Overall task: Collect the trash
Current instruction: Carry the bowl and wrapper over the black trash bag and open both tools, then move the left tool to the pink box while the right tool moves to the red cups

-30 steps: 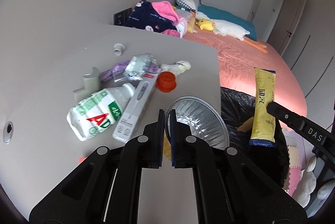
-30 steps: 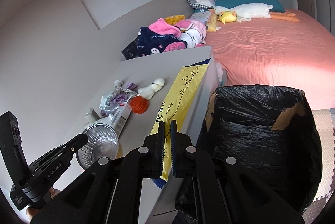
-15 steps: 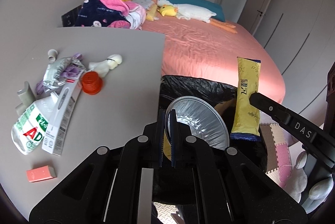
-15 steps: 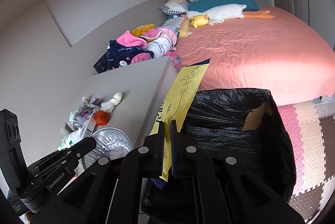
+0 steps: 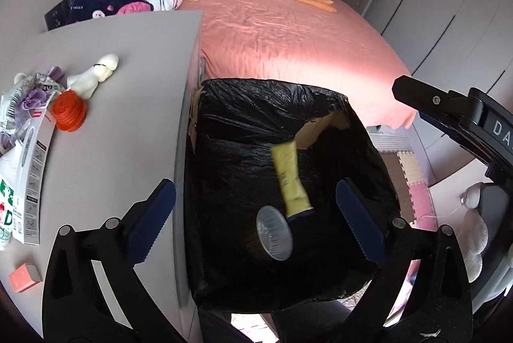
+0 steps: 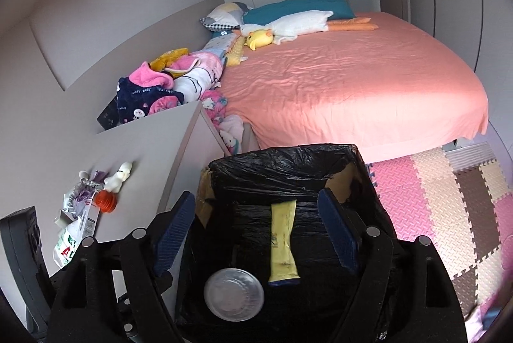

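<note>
Both grippers hang over the black-lined bin (image 5: 272,105), which stands against the table (image 5: 121,150) edge, with the pink bed (image 5: 288,38) beyond it. The left gripper (image 5: 256,202) has its blue fingers (image 5: 154,214) spread wide and still opening, with nothing pressed between them. The right gripper (image 6: 256,230) also has its fingers (image 6: 336,234) apart and opening, gripping nothing.

Inside the bin, a yellow wrapper (image 6: 282,240) stands tilted against the liner, its blue end down. Just beside it, nearer the table side of the bin, is a foil dish (image 6: 234,295); the left wrist view shows the dish (image 5: 274,237) tilted and the wrapper (image 5: 290,182) blurred.

On the table beside the bin remain an orange ribbed cap (image 5: 69,115), a white squeeze toy (image 5: 93,77), a crumpled purple and silver wrapper (image 5: 29,93), a grey carton (image 5: 32,176), a green and white pouch (image 6: 67,246) and a small pink block (image 5: 24,277).
</note>
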A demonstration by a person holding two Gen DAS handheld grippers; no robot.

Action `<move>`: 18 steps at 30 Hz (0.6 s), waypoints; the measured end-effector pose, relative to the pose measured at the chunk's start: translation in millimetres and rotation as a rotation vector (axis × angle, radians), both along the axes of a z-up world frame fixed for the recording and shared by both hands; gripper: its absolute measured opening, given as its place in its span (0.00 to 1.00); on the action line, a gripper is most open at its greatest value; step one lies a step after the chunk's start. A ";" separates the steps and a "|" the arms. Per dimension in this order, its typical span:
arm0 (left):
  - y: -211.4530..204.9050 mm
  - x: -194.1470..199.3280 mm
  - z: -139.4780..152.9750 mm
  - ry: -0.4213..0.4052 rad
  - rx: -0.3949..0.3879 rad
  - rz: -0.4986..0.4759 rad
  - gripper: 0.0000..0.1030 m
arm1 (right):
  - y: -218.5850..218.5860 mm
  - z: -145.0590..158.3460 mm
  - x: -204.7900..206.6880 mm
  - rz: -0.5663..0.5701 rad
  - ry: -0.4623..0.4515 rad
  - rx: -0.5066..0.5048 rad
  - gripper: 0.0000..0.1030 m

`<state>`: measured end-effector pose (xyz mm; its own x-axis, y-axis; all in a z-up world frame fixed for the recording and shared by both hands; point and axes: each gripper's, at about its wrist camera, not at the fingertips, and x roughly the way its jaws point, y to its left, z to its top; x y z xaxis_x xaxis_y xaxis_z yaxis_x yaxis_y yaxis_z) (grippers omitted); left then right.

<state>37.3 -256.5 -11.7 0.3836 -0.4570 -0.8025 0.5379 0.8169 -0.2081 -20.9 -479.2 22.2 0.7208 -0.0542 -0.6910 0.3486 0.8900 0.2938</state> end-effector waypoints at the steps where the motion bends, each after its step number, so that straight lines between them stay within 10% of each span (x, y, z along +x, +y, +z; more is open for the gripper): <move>1: 0.8 -1.4 1.2 -0.008 0.007 -0.001 0.94 | -1.3 -1.3 0.4 -0.005 0.003 0.000 0.77; 18: 46.2 -1.8 4.0 -0.072 0.072 0.078 0.94 | 37.9 -10.8 15.5 0.080 0.030 -0.004 0.77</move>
<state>35.5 -210.4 -7.7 0.4737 -0.3655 -0.8012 0.4837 0.8683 -0.1101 -5.4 -441.3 11.5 0.7023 -0.0004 -0.7119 0.2850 0.9166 0.2806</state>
